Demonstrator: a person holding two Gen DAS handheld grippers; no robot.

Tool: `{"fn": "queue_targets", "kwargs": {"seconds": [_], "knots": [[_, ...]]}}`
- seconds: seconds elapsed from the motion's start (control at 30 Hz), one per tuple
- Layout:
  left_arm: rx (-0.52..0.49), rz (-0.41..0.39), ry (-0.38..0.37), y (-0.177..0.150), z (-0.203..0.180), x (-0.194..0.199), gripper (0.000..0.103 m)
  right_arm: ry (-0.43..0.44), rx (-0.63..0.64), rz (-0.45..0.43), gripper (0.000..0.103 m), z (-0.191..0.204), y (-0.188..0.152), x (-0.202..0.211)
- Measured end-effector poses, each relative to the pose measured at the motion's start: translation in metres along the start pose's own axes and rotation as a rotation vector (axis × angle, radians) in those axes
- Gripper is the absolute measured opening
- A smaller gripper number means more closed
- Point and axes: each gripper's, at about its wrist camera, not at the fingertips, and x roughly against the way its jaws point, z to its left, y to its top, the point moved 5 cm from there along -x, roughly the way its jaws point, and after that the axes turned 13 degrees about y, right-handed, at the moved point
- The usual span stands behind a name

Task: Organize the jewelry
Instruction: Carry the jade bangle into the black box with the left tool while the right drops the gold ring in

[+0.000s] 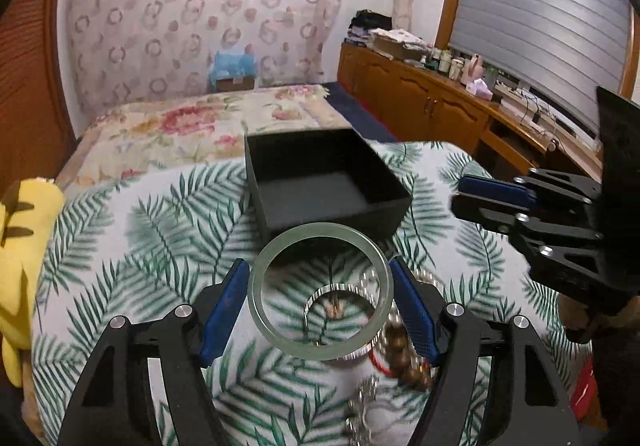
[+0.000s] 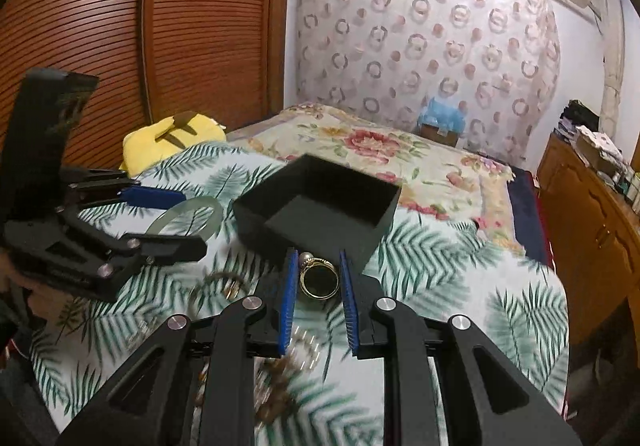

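Note:
My left gripper [image 1: 318, 266] is shut on a pale green jade bangle [image 1: 320, 232], with its blue pads pressing the rim on both sides, above the leaf-print cloth [image 1: 160, 226]. Just beyond it stands an open black box [image 1: 300, 152] with nothing inside. A gold ring with a pearl [image 2: 320, 296] sits upright between the blue pads of my right gripper [image 2: 318, 266], which is shut on it just in front of the box [image 2: 256, 224]. Each gripper shows in the other's view: the right one [image 1: 458, 194] and the left one [image 2: 194, 222] with the bangle [image 2: 200, 202].
Loose jewellery lies on the cloth under the grippers: a silver bangle [image 1: 340, 290], wooden beads [image 1: 404, 350], a chain [image 1: 360, 406]. A yellow plush [image 2: 172, 138] sits at the left edge. Behind are a floral bed cover [image 1: 192, 122], wooden cabinets [image 1: 420, 102] and slatted doors [image 2: 120, 26].

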Motion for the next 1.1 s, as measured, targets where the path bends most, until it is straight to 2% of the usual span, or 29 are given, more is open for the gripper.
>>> {"fn": "queue_targets", "kwargs": {"seconds": [0.37, 0.43, 0.5, 0.73, 1.1], "knots": [[-0.009, -0.015, 0.011, 0.044, 0.004, -0.026, 0.068, 0.075, -0.040, 0.011, 0.025, -0.036, 0.022, -0.047], [-0.019, -0.014, 0.013, 0.049, 0.002, -0.032, 0.068, 0.083, -0.054, -0.002, 0.028, -0.041, 0.020, -0.049], [-0.028, -0.009, 0.016, 0.055, -0.001, -0.039, 0.068, 0.088, -0.082, -0.023, 0.037, -0.047, 0.019, -0.047], [-0.077, 0.007, 0.031, 0.067, -0.016, -0.066, 0.068, -0.007, -0.144, -0.072, 0.038, -0.075, 0.014, -0.033], [-0.095, 0.040, 0.046, 0.070, -0.021, -0.092, 0.069, -0.032, -0.174, -0.078, 0.038, -0.090, 0.009, -0.034]]}}
